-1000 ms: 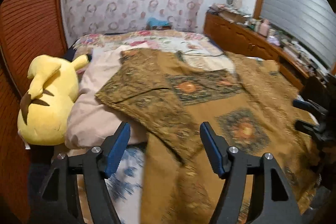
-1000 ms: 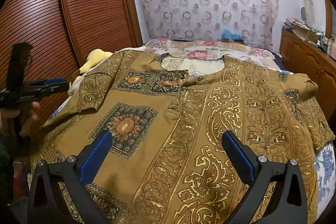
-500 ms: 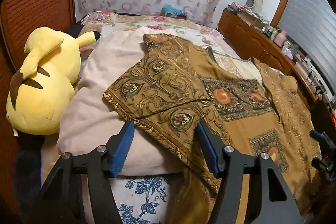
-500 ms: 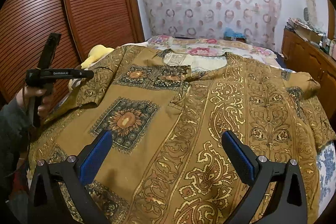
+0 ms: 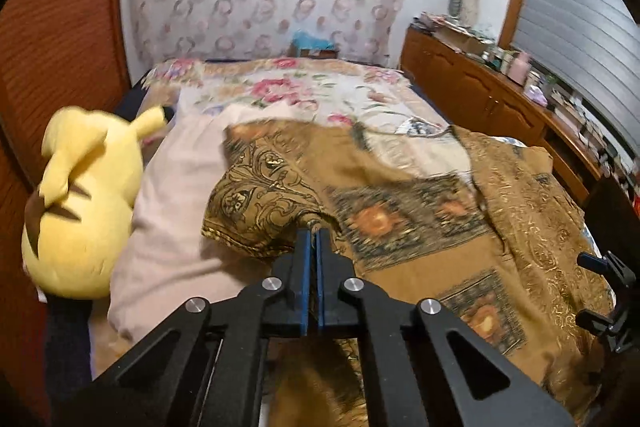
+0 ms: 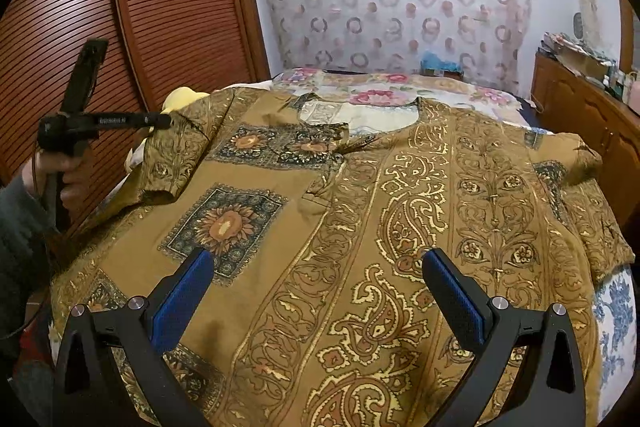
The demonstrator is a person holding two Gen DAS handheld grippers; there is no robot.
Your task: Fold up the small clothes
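Note:
A brown and gold patterned tunic (image 6: 380,207) lies spread across the bed, its neckline toward the far wall. Its left sleeve (image 5: 256,203) rests partly on a pale pink pillow. My left gripper (image 5: 314,233) is shut on the lower edge of that sleeve, where the cloth bunches at the blue pads. In the right wrist view the left gripper (image 6: 162,121) shows at the far left, held by a hand, touching the sleeve (image 6: 176,155). My right gripper (image 6: 316,259) hovers open above the tunic's front, with nothing between its fingers.
A yellow plush toy (image 5: 84,203) sits left of the pale pink pillow (image 5: 176,227). A slatted wooden wardrobe (image 6: 160,7) runs along the left side. A cluttered wooden cabinet (image 5: 492,95) lines the right wall. A floral bedspread (image 5: 288,87) covers the far end of the bed.
The left gripper moved forward to the sleeve and its jaws went from wide open to shut on the sleeve's edge. The right gripper stayed in place, open.

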